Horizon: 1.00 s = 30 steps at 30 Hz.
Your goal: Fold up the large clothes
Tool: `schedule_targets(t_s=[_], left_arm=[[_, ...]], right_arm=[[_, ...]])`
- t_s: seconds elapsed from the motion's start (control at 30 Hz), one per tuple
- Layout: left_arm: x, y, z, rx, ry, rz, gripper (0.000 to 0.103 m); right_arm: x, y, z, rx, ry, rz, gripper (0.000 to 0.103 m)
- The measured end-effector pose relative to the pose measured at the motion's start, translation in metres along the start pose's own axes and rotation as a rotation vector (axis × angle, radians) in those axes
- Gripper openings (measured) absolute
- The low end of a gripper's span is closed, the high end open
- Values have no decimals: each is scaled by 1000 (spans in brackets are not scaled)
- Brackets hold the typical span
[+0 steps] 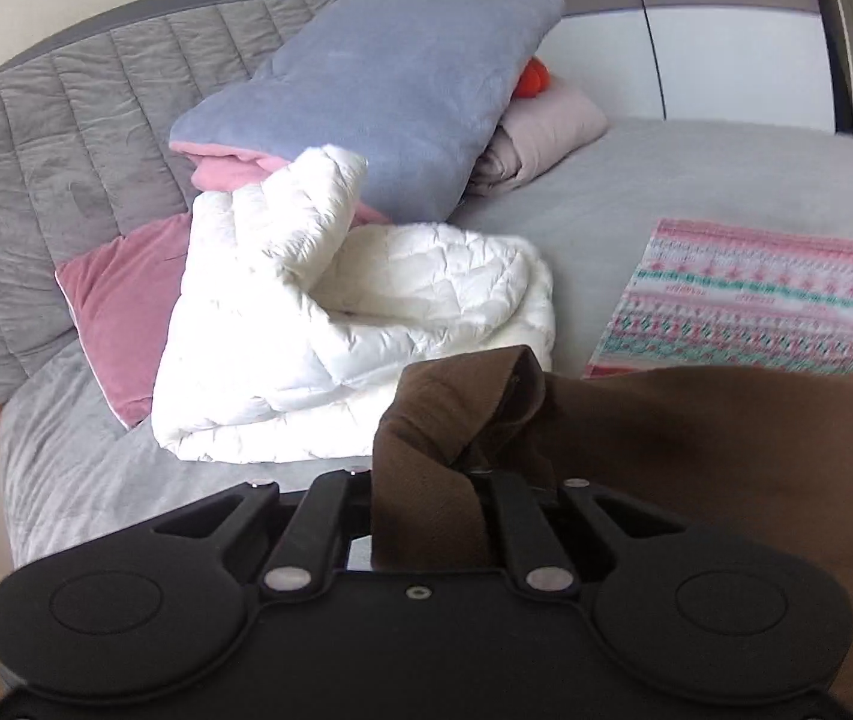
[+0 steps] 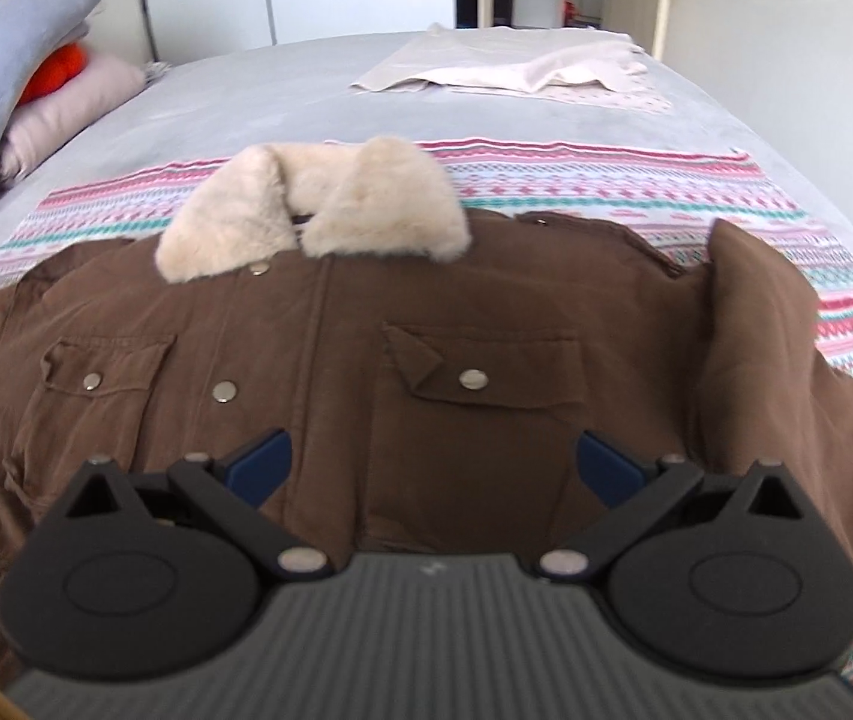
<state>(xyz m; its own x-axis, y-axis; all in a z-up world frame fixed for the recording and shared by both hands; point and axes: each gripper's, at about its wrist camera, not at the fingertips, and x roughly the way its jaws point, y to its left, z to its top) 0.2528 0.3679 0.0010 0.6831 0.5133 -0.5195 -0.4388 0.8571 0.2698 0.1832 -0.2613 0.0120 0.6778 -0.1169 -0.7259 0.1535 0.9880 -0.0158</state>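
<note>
A brown jacket (image 2: 366,360) with a cream fleece collar (image 2: 318,210) lies front up on a pink patterned blanket (image 2: 606,180) on the bed. Its right sleeve (image 2: 750,324) is folded up over the body. In the left wrist view my left gripper (image 1: 426,480) is shut on a bunched fold of the brown jacket (image 1: 444,414), which rises between its fingers and hides the tips. My right gripper (image 2: 432,462) hovers over the jacket's chest, open, its blue pads (image 2: 261,462) wide apart with nothing between them.
A white quilted duvet (image 1: 336,324), a pink cushion (image 1: 120,300) and a blue-grey pillow (image 1: 378,96) are piled by the grey headboard (image 1: 54,138). Pale folded cloth (image 2: 522,72) lies at the bed's far end. Grey sheet (image 2: 258,102) stretches between.
</note>
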Motion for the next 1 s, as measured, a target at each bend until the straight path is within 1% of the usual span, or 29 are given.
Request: schedule_targets(t_s=[0.03, 0.07, 0.1, 0.13, 0.17, 0.2, 0.23, 0.3, 0.37, 0.47, 0.63, 0.67, 0.77, 0.87, 0.93, 1.0], left_arm=[[6, -5, -3, 1, 27, 13, 14], [11, -10, -7, 12, 52, 17, 16], [13, -14, -11, 18, 74, 19, 22], [8, -18, -14, 20, 78, 33, 31], [0, -21, -17, 30, 59, 49, 37], [-14, -21, -19, 44, 22, 56, 57], [-27, -22, -20, 51, -12, 41, 75], [-53, -19, -23, 35, -42, -42, 89], [-78, -15, -27, 12, -31, -177, 93], [-119, -9, -43, -13, 3, -418, 95], [-186, -11, -93, 30, 22, -796, 96], [-196, -11, -104, 40, 23, -851, 96], [-219, -13, -140, 45, 51, -980, 97], [-237, -13, -168, 51, 78, -1073, 97], [-247, -13, -186, 88, 73, -1133, 97], [-251, -14, -201, 131, 70, -1196, 97]], right_arm=[[-3, -3, -1, 8, 0, 0, 103], [-8, -5, -3, 13, -5, 0, 103], [-15, -9, -5, 17, -14, 2, 103], [-22, -13, -6, 20, -25, 5, 103], [-31, -19, -9, 24, -37, 9, 103], [-38, -25, -10, 29, -46, 11, 103], [-47, -32, -14, 36, -54, 13, 103], [-62, -49, -22, 55, -65, 14, 103], [-78, -66, -33, 78, -72, 26, 103], [-100, -90, -57, 97, -77, 53, 103], [-130, -121, -109, 83, -61, 103, 103], [-136, -126, -121, 81, -58, 118, 103], [-155, -136, -158, 76, -66, 153, 103], [-173, -140, -192, 53, -74, 190, 103], [-182, -141, -214, 32, -73, 221, 103], [-184, -140, -232, 2, -61, 271, 103]])
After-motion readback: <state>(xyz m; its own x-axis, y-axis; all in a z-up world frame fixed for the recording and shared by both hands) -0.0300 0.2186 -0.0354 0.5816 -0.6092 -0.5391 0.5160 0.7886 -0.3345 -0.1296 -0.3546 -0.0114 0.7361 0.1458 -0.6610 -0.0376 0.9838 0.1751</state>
